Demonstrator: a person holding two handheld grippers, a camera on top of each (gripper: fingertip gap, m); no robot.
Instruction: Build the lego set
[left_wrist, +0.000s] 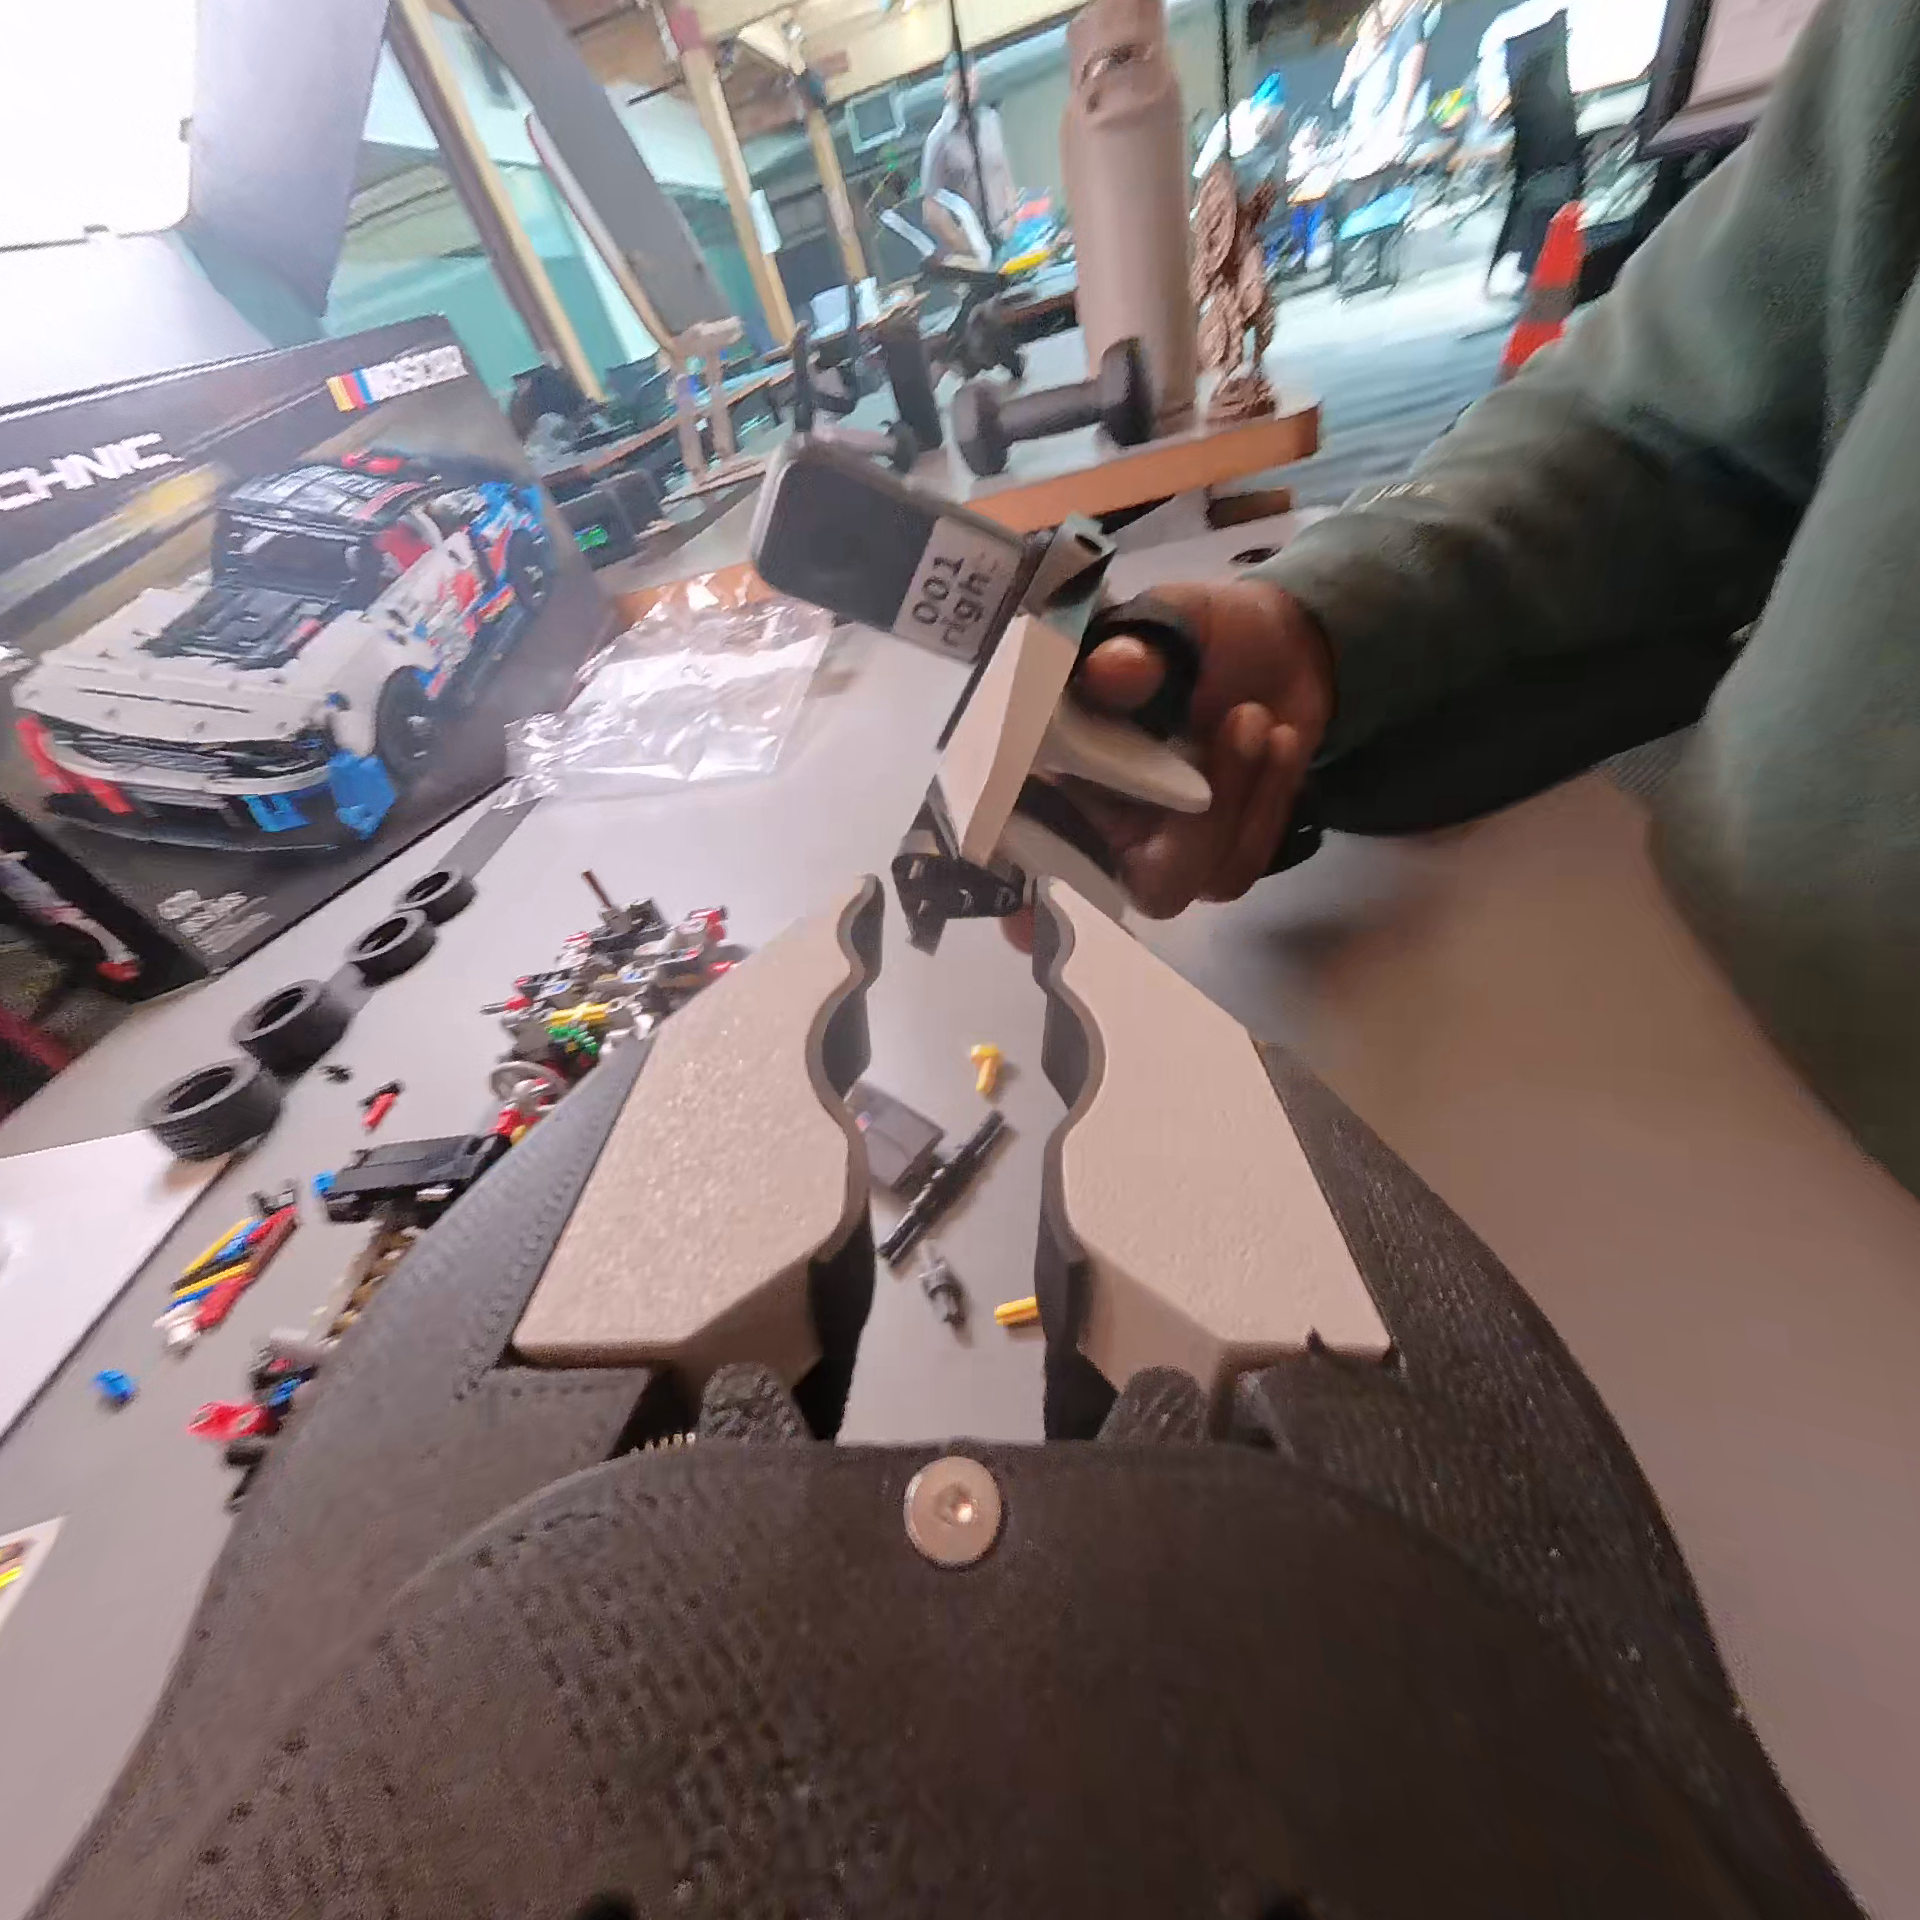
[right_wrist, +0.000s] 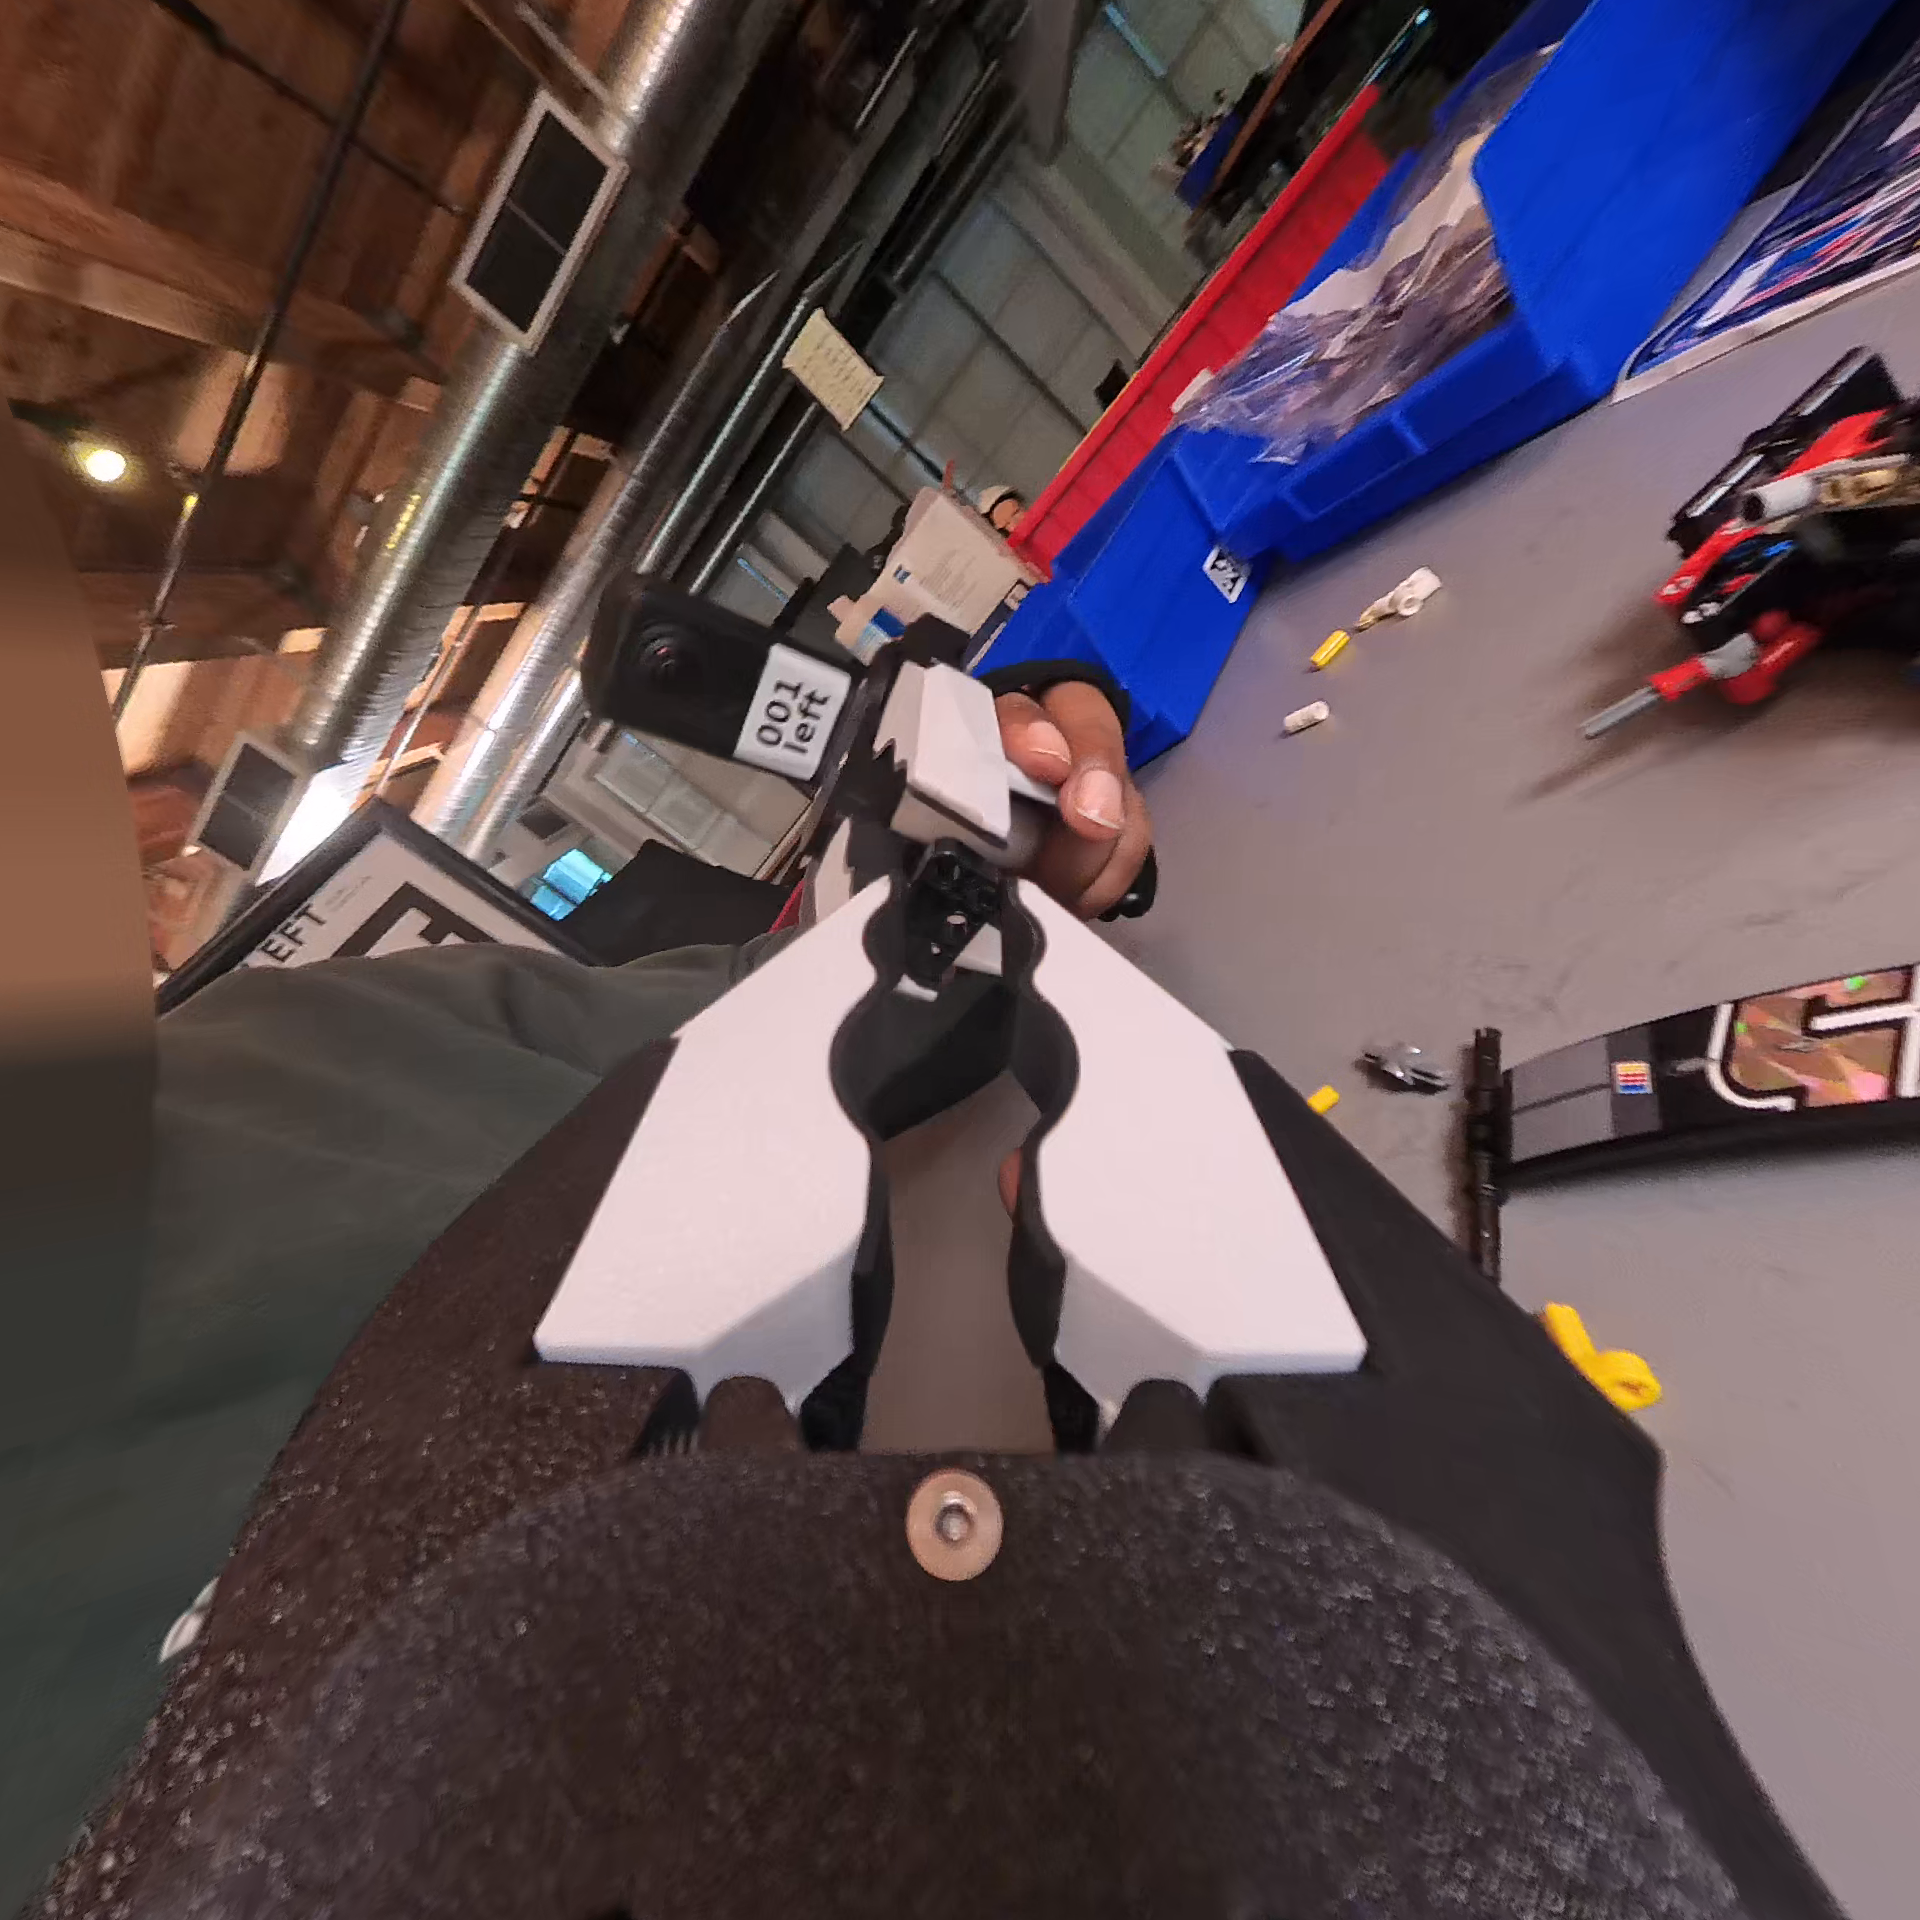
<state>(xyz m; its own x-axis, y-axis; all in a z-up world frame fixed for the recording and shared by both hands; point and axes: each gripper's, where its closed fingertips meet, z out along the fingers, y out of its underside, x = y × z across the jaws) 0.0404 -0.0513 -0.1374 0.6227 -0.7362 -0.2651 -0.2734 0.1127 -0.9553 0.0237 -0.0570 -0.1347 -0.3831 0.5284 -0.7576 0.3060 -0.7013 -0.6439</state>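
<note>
Above the grey table (left_wrist: 727, 831), the right gripper (left_wrist: 961, 883) pinches a small black piece (left_wrist: 951, 899) at the tips of the half-open left gripper (left_wrist: 956, 925), apparently mid-handover; next, the left must close squarely.

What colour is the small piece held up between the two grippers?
Black. The small piece shows best in the right wrist view.

black piece (left_wrist: 951, 896): small, holed, held up off the table
loose parts (left_wrist: 582, 997): heaped on the grey table
tyres (left_wrist: 291, 1023): four, in a row
</note>
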